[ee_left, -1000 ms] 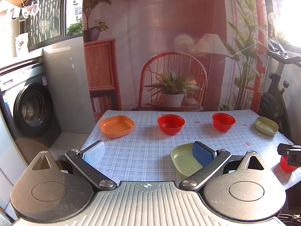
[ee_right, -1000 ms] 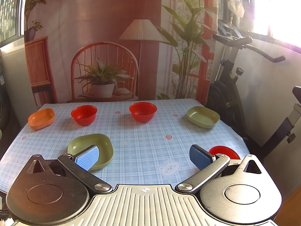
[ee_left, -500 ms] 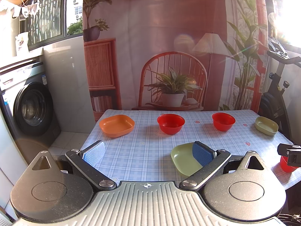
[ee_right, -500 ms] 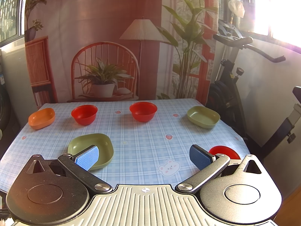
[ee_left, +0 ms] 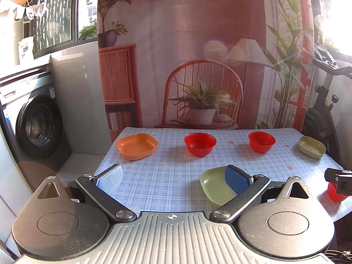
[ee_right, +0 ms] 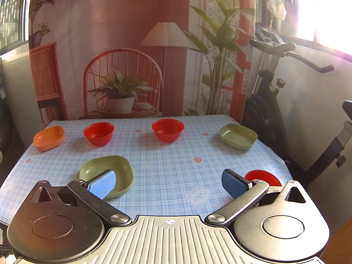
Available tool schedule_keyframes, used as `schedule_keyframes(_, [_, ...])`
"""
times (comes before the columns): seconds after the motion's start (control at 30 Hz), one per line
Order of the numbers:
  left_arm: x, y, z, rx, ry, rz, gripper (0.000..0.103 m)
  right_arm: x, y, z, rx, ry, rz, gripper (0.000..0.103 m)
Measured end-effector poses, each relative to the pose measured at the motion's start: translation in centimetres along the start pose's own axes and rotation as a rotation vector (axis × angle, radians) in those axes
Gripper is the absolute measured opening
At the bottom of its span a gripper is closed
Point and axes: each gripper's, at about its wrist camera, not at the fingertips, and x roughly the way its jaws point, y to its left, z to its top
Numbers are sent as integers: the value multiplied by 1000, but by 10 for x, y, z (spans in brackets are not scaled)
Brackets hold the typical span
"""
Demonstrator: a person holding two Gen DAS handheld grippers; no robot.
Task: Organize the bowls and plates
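On the blue checked tablecloth [ee_right: 167, 165] stand an orange plate [ee_left: 136, 146] at the far left, two red bowls [ee_left: 200, 143] [ee_left: 261, 141] in the far row, and a green plate [ee_left: 311, 146] at the far right. A second green plate [ee_right: 107, 172] lies near the front, and a third red bowl [ee_right: 261, 177] sits at the front right edge. My left gripper [ee_left: 173, 179] is open and empty above the front edge, its right finger over the near green plate [ee_left: 216, 187]. My right gripper [ee_right: 168, 183] is open and empty, between the near green plate and the red bowl.
A washing machine [ee_left: 37, 123] stands on the floor to the left of the table. An exercise bike [ee_right: 279, 83] stands close to the table's right side. A printed backdrop with a chair and plants hangs behind the table's far edge.
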Motion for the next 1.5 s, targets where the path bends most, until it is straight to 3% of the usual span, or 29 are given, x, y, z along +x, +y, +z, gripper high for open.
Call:
schedule_keyframes(0.8, [1,4,4,-19,21,2,101,8,-3,4,-2,-12,30,103])
schedule_keyframes(0.9, [4,10,12,-20,6,-5,101,12,-9,19,11,-39,55,103])
schedule_keyframes(1.27, [31,39,81,-17,-123,122,101,40,-22,100,103,-189,158,103])
schedule_keyframes(1.5, [72,66,123,2,-146,164,101,78,15,134,129,-242,205,103])
